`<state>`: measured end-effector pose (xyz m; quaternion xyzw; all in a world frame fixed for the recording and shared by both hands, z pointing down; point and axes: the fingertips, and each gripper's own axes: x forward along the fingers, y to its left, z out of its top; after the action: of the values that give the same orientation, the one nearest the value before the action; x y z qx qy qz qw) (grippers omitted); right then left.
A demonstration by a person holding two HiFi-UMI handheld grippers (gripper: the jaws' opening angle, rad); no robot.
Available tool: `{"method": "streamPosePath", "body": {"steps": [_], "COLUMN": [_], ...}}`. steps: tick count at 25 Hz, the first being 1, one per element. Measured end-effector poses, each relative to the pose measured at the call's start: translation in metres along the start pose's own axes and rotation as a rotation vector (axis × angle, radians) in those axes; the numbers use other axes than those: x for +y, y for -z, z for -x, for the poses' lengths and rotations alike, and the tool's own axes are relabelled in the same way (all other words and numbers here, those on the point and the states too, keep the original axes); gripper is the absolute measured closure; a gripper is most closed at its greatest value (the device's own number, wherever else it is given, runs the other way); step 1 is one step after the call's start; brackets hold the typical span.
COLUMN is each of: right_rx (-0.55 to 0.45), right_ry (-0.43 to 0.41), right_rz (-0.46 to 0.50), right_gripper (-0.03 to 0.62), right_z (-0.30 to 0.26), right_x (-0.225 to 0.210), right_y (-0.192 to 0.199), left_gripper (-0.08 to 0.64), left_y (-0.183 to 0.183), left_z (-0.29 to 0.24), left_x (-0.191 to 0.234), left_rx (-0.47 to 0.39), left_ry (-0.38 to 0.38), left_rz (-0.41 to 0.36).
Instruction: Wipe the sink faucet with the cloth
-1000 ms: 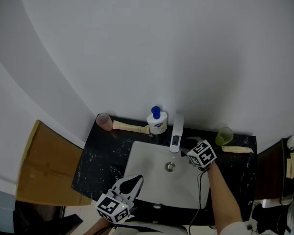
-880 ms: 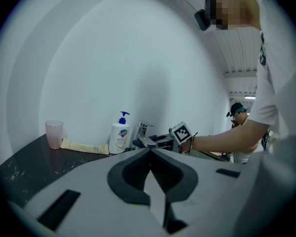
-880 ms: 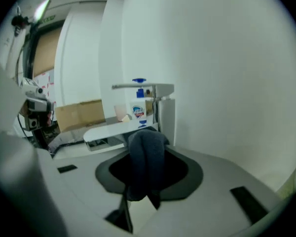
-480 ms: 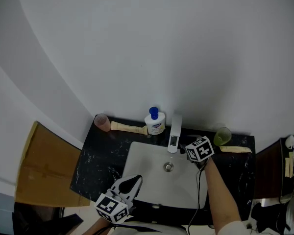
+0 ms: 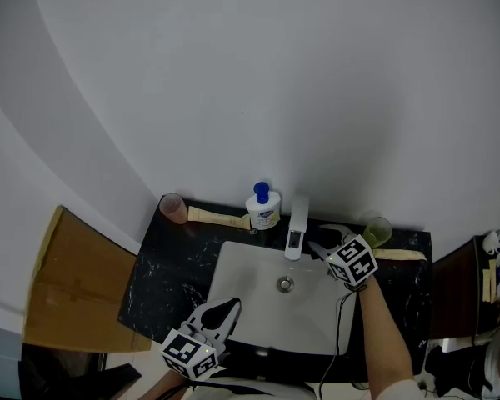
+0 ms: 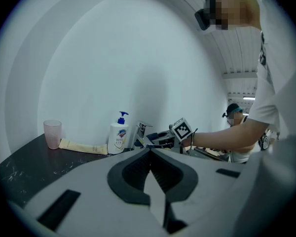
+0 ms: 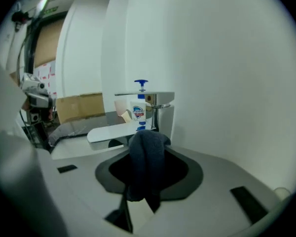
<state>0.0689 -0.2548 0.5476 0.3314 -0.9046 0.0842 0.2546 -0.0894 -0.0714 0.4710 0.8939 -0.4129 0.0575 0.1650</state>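
Note:
The chrome faucet [image 5: 297, 222] stands at the back of the white sink [image 5: 242, 286]. My right gripper [image 5: 319, 247] is just right of the spout and is shut on a dark blue cloth [image 7: 147, 164]. In the right gripper view the cloth bulges over the jaw tips, with the faucet [image 7: 155, 107] close ahead of it and slightly apart. My left gripper [image 5: 227, 309] hangs over the sink's front left edge, shut with nothing in it. The left gripper view shows the faucet [image 6: 141, 132] far ahead.
A blue-capped soap bottle [image 5: 265, 207], a cream tube [image 5: 219, 217] and a pink cup [image 5: 174, 208] stand left of the faucet on the black counter [image 5: 162, 269]. A green cup [image 5: 380, 231] and another tube [image 5: 398, 254] lie at the right. A cardboard box [image 5: 67, 282] is at the left.
The right gripper with the cloth went up towards the spout, then drew back a little to the right. The left gripper has stayed where it was.

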Motion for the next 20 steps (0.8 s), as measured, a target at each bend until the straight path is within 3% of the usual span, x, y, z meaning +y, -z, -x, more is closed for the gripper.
{"method": "streamPosePath", "body": {"steps": [2,5,10,12,20], "right_rx": [-0.031,-0.041,0.241,0.267,0.000], "right_ry": [-0.008,-0.001,-0.002,-0.002,0.033], "right_rz": [0.003,-0.086,-0.112,-0.106,0.001], "right_gripper": [0.469,0.469,0.469,0.469,0.469], "right_z": [0.002,-0.009,-0.039,-0.039,-0.004], "right_x": [0.000,-0.007,0.002,0.005,0.001], "right_y": [0.000,0.008,0.055,0.058,0.001], "left_gripper": [0.558,0.558,0.558,0.558,0.558], "left_y": [0.002,0.004,-0.001,0.001,0.000], "left_z": [0.000,0.000,0.001,0.002,0.003], "left_x": [0.000,0.001,0.003,0.004,0.004], "left_rx": [0.003,0.009,0.006,-0.002,-0.012], "left_ry": [0.000,0.000,-0.013,-0.009,-0.004], "left_rz": [0.002,0.003,-0.002,-0.001,0.000]}}
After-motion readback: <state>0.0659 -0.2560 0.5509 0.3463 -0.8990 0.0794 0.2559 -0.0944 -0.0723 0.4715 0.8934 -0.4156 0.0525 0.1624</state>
